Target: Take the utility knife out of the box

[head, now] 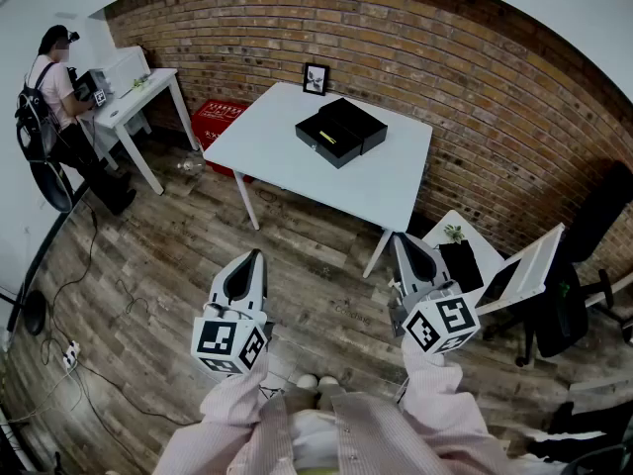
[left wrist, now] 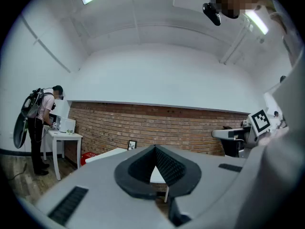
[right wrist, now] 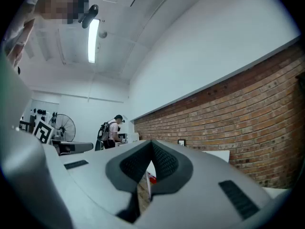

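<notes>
utility knife [head: 327,138]: thin yellow strip in open black box [head: 359,125], well ahead of tongs | left tongs [head: 251,258], right tongs [head: 405,241]: level, jaws together, empty

No legible writing anywhere.
The only print is black-and-white square markers with no letters or numbers: on the cubes of the left gripper [head: 251,257] and right gripper [head: 403,239], well in front of the box [head: 341,132], and one small marker [head: 100,97] on the far surface left of the box. The frame [head: 316,78] just behind the box shows no readable text.
</notes>
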Demonstrator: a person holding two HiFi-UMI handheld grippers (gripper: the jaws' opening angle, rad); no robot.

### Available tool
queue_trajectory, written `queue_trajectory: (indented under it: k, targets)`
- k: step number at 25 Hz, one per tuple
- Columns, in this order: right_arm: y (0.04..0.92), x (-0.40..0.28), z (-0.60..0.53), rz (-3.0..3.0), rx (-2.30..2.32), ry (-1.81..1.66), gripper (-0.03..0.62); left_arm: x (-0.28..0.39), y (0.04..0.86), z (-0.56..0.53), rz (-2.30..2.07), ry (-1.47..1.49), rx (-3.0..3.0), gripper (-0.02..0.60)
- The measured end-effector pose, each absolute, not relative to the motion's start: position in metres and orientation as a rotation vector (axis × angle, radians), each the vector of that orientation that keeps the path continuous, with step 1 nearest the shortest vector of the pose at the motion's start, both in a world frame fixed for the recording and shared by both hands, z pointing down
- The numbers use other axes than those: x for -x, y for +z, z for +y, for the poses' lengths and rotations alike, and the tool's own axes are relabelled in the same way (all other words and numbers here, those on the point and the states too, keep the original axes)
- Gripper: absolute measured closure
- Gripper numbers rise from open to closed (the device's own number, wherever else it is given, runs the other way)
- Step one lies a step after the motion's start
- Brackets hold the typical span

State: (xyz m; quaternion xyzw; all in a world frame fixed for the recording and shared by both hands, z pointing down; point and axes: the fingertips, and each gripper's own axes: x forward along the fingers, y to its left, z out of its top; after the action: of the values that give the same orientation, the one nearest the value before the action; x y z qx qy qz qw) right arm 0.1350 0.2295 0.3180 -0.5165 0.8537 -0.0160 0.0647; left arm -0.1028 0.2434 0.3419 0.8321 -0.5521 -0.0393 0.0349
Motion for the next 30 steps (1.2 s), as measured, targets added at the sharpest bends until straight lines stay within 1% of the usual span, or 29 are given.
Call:
queue_trajectory:
  k: [23, 28, 30]
  targets:
    - [0.341, -0.173, 0.241, 2.579, 1.537, -0.111, 0.588, 0.074, 0.351, 0.269, -1.743, -0.116, -2.504, 0.589]
    - [0.347, -0.177, 0.24, 2.584, 1.521, -0.142, 0.554, 0.071, 0.354, 0.272, -1.758, -0.115, -2.491, 0.589]
    - [0.347, -0.178, 0.239, 2.585, 1.516, -0.154, 0.528, 0.07, 0.353, 0.272, -1.762, -0.113, -2.487, 0.589]
